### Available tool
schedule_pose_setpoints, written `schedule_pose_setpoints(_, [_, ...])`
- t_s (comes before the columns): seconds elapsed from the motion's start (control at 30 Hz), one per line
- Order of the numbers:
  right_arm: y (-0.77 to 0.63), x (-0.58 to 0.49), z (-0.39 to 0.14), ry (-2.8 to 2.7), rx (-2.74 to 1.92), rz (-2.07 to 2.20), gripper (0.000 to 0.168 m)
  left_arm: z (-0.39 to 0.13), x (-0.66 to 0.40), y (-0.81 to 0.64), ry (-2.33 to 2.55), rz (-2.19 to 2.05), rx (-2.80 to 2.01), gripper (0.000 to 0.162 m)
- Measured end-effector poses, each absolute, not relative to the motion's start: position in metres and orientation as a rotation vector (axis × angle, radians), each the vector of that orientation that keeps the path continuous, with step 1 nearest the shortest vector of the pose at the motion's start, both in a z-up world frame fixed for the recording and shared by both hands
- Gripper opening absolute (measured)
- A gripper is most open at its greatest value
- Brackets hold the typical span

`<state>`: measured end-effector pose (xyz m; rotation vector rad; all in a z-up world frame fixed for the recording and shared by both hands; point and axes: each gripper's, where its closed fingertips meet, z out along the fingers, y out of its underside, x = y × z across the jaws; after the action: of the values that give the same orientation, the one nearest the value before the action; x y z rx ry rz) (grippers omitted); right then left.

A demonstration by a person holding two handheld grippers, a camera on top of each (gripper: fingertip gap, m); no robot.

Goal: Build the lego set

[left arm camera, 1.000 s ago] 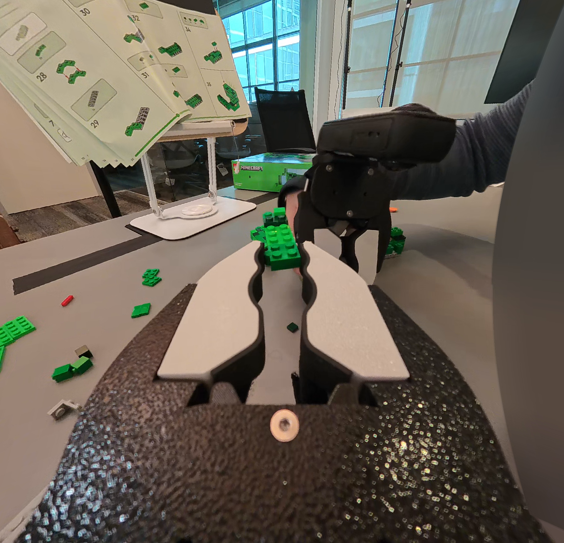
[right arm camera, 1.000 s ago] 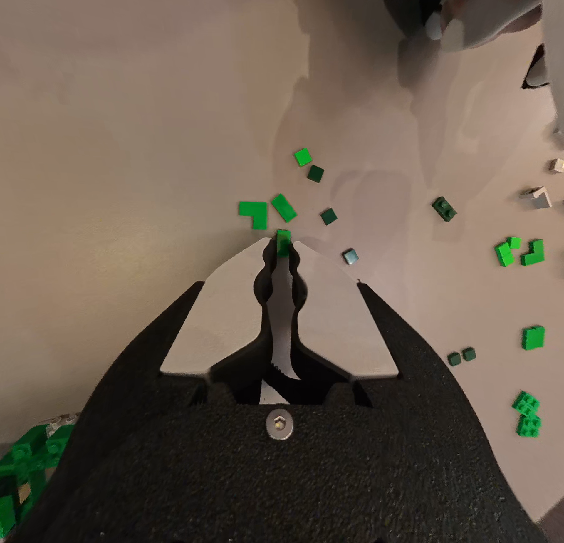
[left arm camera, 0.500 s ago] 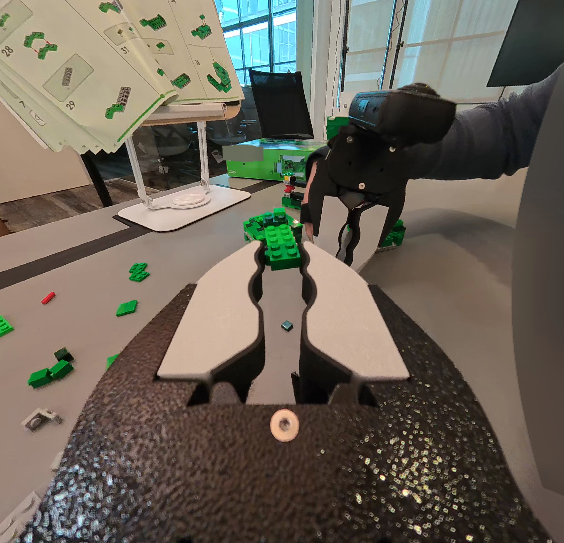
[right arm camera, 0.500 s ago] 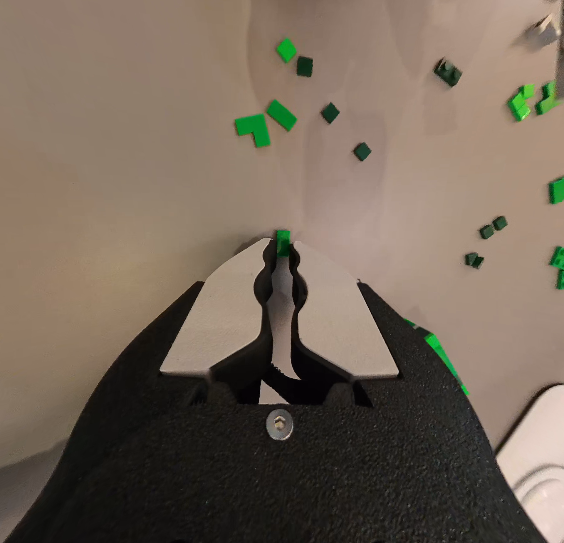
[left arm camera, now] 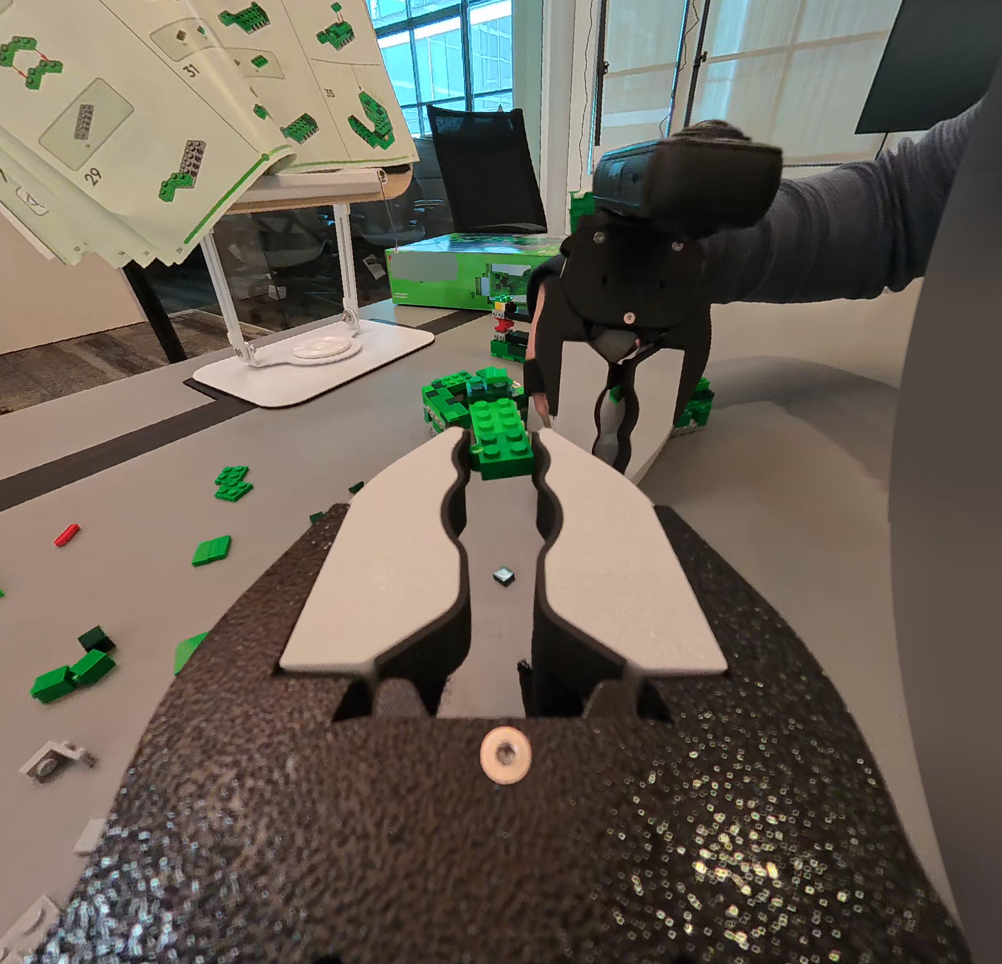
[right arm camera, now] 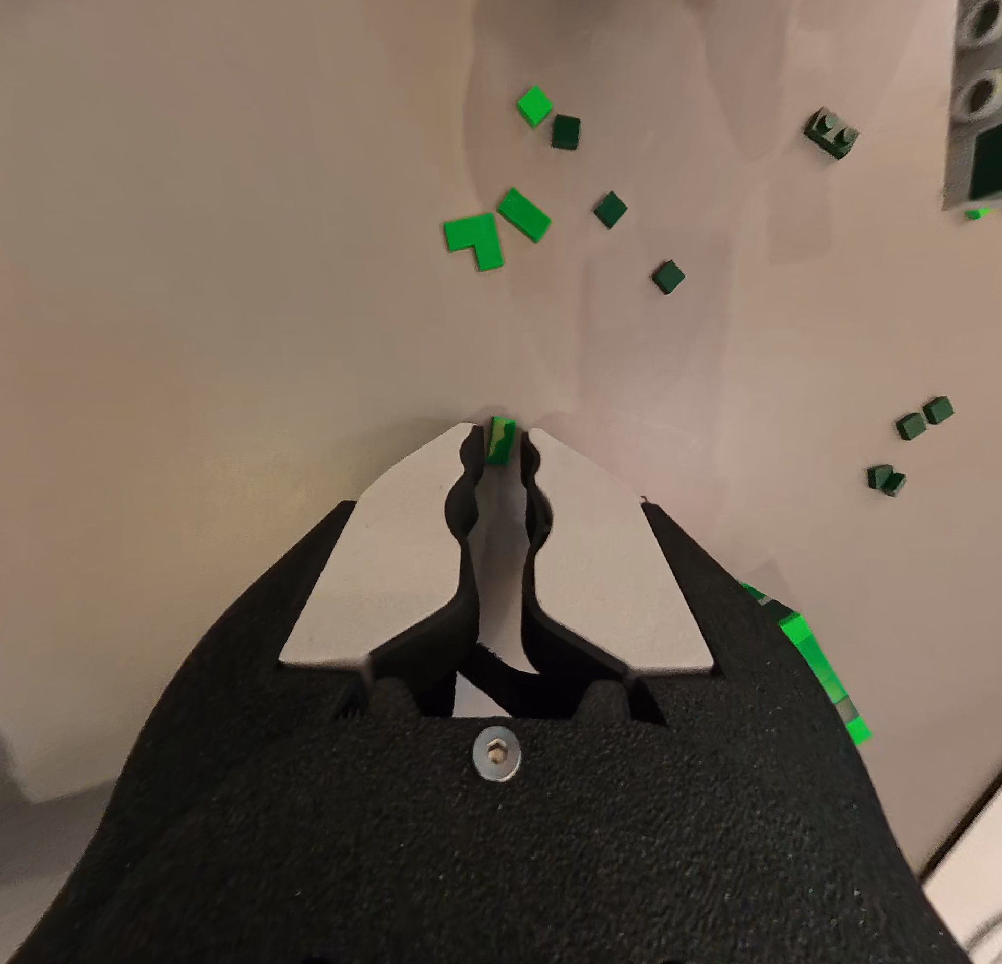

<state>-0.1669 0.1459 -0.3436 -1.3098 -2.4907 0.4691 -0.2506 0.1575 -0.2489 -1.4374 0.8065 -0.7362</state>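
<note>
The left gripper (left arm camera: 501,439) is clamped on a green lego build (left arm camera: 496,428) that sits on the grey table (left arm camera: 135,450). Its two fingertips squeeze the bright green studded brick at the near end of the build.

The right gripper (right arm camera: 501,433) pinches a tiny green flat piece (right arm camera: 500,440) between its tips and holds it above the table. In the left wrist view the right gripper (left arm camera: 615,453) points down just to the right of the build.

Loose green pieces lie around the table: an L-shaped tile (right arm camera: 474,240), a flat long tile (right arm camera: 524,215) and small dark green squares (right arm camera: 668,276). A small red piece (left arm camera: 67,535) lies far to the left.

An instruction booklet (left arm camera: 179,98) stands open on a white stand (left arm camera: 309,358). It has step numbers and pictures of green bricks. Behind the build is a green box (left arm camera: 461,277) with print on it, and part of that print is blurred out.
</note>
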Motion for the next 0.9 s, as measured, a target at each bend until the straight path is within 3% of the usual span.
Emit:
schedule_pose_setpoints(0.17, [0.145,-0.169,-0.335,-2.49,-1.292,0.471,0.007,-0.252,-0.247,0.157,0.819,-0.737,-1.459,0.021])
schedule_pose_setpoints(0.43, [0.152,-0.197,-0.247,-2.236,-1.117,0.64,0.006,-0.26,-0.228,0.15,0.907,-0.779,-1.497,0.021])
schedule_pose_setpoints(0.9, [0.16,-0.198,-0.243,-2.209,-1.091,0.6,0.007,-0.259,-0.221,0.144,0.943,-0.815,-1.468,0.021])
